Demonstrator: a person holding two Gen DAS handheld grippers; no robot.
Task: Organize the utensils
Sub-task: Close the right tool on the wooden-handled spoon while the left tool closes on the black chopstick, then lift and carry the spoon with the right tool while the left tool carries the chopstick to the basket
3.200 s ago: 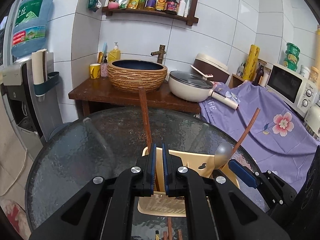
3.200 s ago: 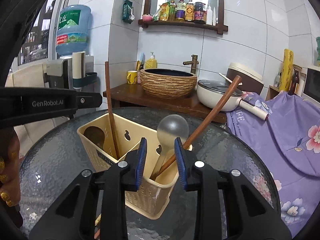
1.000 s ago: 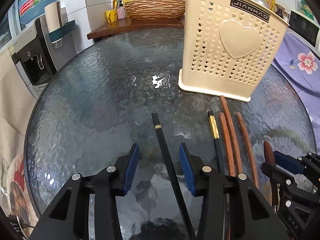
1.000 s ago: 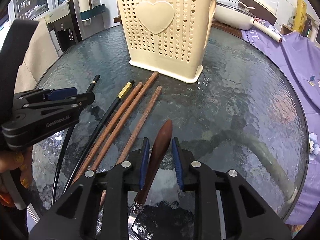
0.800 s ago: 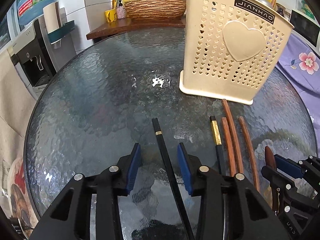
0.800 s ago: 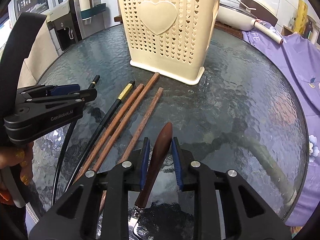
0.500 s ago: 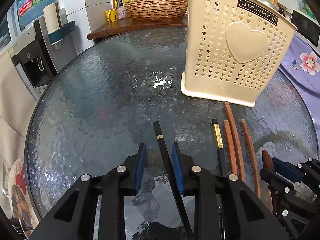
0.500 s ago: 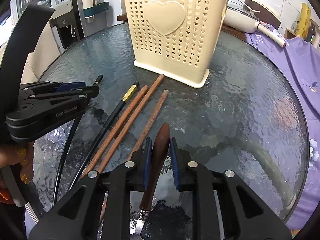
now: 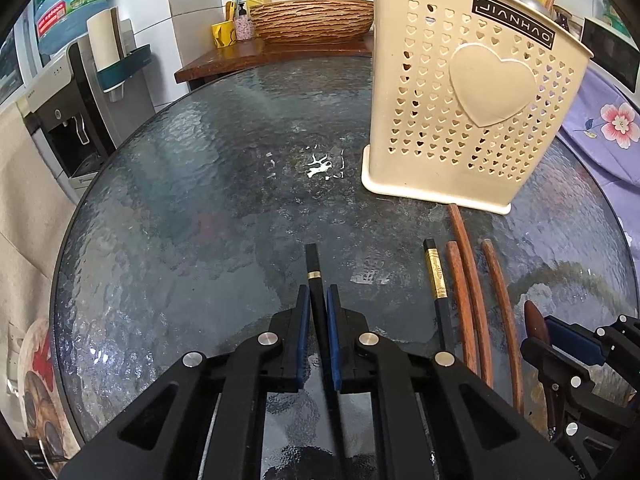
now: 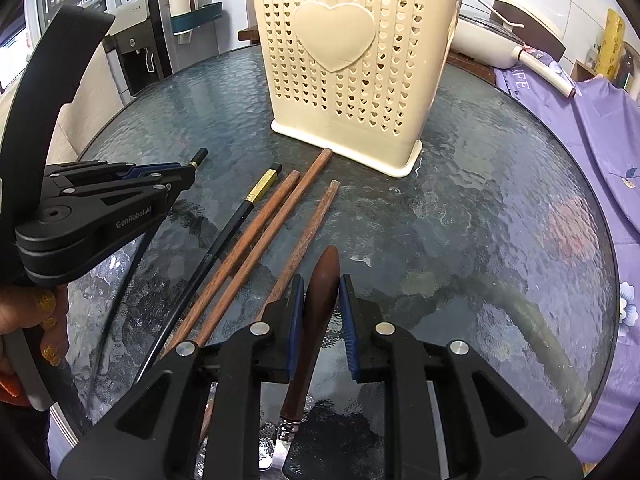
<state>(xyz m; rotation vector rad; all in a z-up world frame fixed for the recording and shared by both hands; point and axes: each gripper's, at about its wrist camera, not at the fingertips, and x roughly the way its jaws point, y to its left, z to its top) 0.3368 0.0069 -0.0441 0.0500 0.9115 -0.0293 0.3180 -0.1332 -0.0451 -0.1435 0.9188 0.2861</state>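
— What have you got in each gripper?

— My left gripper (image 9: 316,300) is clamped on the black chopstick (image 9: 313,258), flat on the glass table (image 9: 192,200). My right gripper (image 10: 322,300) is pinching the knife (image 10: 322,284) by its wooden handle.

— And the holder?

— The holder (image 10: 352,60) stands upright beyond them.

Two black chopsticks (image 10: 224,236), three brown wooden sticks (image 10: 256,236), one dark-handled knife (image 10: 316,320), and one cream basket (image 10: 352,68) at twelve o'clock.
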